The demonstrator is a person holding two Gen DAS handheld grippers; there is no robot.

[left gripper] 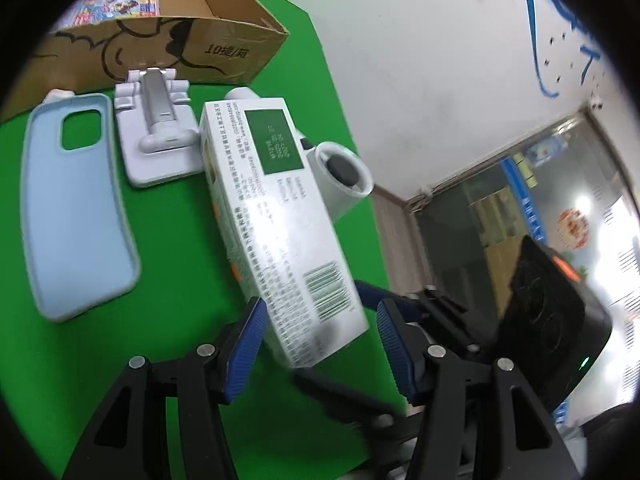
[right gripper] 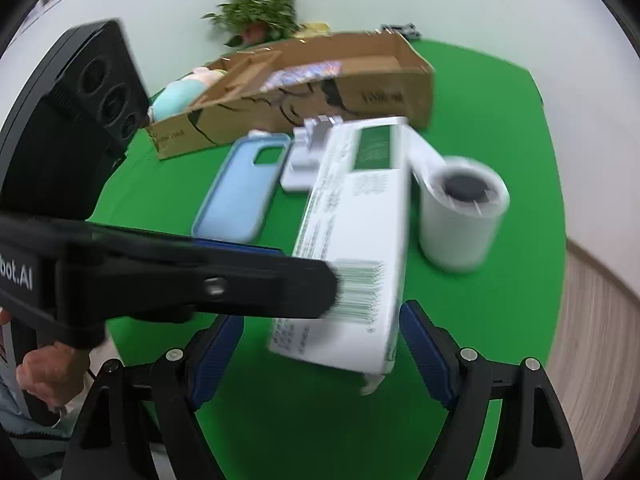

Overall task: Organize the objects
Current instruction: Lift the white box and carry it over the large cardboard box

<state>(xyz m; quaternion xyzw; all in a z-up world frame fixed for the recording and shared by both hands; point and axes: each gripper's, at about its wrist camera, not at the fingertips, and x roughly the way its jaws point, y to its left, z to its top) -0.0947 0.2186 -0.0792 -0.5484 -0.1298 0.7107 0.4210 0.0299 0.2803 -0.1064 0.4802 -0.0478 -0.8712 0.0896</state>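
Note:
A long white printed carton with a green patch and a barcode hangs tilted above the green table. Its near end lies between the open blue pads of my left gripper, touching neither clearly. In the right wrist view the same carton sits between my right gripper's wide-open pads, while the left gripper's black finger crosses in front of its barcode end. A light blue phone case, a white folding phone stand and a white cylinder device lie on the table.
An open cardboard box with a colourful printed item inside stands at the table's far side; a soft toy lies behind it near a potted plant. The table edge and wood floor are to the right.

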